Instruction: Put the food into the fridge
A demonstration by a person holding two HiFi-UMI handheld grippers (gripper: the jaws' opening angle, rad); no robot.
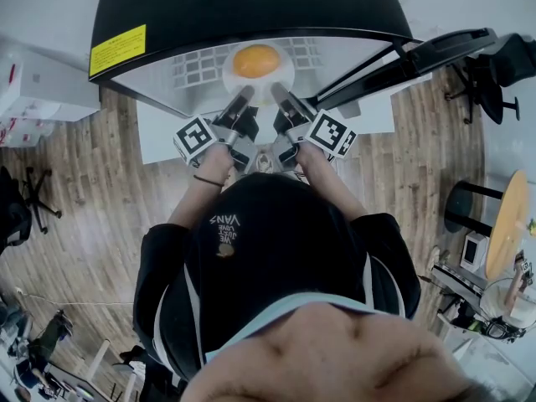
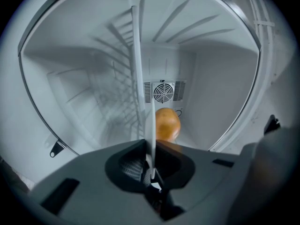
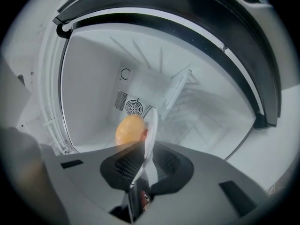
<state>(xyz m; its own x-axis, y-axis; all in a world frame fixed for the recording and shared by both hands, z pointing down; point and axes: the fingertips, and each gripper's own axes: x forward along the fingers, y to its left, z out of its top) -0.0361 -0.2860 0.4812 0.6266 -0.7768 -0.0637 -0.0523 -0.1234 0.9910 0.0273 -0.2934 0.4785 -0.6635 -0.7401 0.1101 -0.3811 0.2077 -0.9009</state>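
Jaws pinch the plate (image 1: 258,89) bearing the orange (image 1: 255,60).

- Left claw (image 1: 244,99) reaches toward 1 o'clock in the head view, held level, with its jaws closed on the thin rim of the plate (image 1: 229,75).
- Right claw (image 1: 281,95) reaches toward 11 o'clock, about level, with its jaws pinching the same plate's opposite rim.
- Left hand (image 1: 215,167) and right hand (image 1: 316,162) hold the claws side by side, forearms stretched toward 12 o'clock.
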